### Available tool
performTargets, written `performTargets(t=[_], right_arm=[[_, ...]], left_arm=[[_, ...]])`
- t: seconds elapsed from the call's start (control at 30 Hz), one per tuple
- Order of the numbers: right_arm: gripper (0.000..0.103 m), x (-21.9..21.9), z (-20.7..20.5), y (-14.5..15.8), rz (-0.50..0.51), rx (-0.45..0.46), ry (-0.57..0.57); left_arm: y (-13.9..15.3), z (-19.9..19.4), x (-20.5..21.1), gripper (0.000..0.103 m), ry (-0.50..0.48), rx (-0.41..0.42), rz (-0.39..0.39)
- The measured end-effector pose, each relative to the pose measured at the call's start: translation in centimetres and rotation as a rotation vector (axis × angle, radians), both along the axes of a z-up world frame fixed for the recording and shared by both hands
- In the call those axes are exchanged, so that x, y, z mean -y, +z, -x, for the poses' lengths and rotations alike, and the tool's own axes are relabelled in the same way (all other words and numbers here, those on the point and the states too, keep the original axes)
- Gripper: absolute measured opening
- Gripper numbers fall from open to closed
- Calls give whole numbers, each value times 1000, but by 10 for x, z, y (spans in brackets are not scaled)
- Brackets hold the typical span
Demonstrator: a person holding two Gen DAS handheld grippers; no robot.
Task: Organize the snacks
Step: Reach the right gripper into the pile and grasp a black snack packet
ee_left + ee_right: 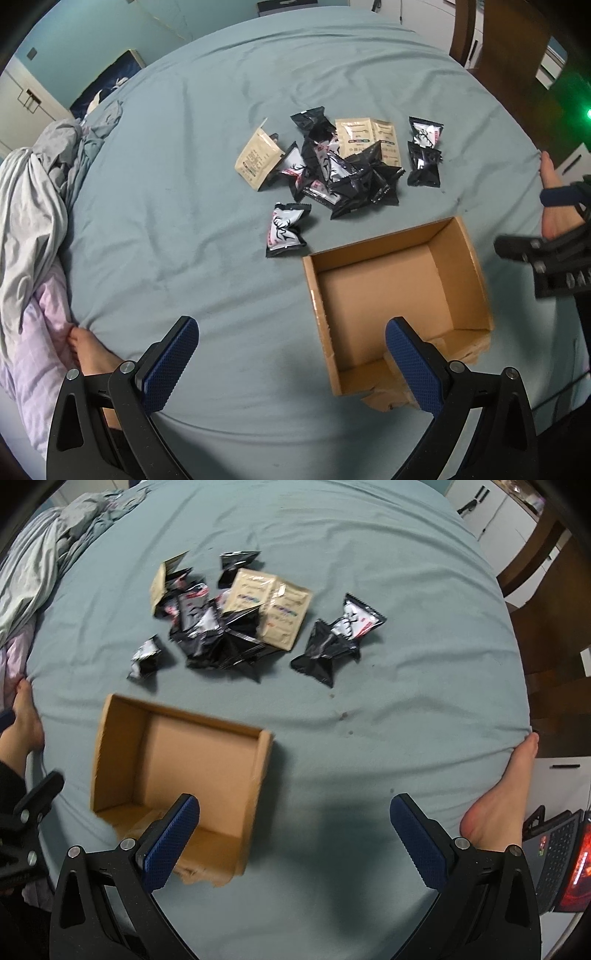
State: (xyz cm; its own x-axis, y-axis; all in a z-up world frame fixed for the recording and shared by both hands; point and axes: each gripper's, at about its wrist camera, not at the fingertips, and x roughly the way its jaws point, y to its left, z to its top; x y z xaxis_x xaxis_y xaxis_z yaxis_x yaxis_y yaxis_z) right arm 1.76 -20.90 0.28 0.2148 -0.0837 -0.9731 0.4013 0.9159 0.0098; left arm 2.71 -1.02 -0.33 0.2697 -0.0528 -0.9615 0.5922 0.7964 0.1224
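The snack packets (332, 166) lay heaped on the bedsheet (177, 221), their print too small for me to read, just beyond the open cardboard box (476, 280). My left gripper (291, 363) and right gripper (295, 843) both gaped wide, holding nothing.

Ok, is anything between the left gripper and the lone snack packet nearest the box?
Nothing visible. The left gripper is open over bare bedsheet; the deer-print packet lies beyond, beside the empty cardboard box.
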Motion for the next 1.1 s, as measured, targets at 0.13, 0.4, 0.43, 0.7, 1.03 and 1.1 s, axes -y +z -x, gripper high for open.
performTargets(t=[0.13, 0.4, 0.43, 0.7, 1.03, 1.1], right_arm=[[103, 16, -9, -10, 13, -17, -34], [103, 71, -33, -42, -98, -49, -184], [103, 77, -37, -47, -102, -58, -201], [103, 108, -75, -80, -153, -55, -280], [103, 133, -117, -129, -250, -69, -334], [92, 133, -123, -138, -245, -92, -313]], left_arm=[[6, -10, -3, 103, 30, -14, 27], [4, -34, -22, 103, 123, -39, 50], [3, -37, -25, 103, 137, -49, 56], [-8, -53, -38, 103, 183, -100, 83], [-28, -79, -50, 103, 264, -123, 106], [-32, -84, -51, 103, 276, -128, 104]])
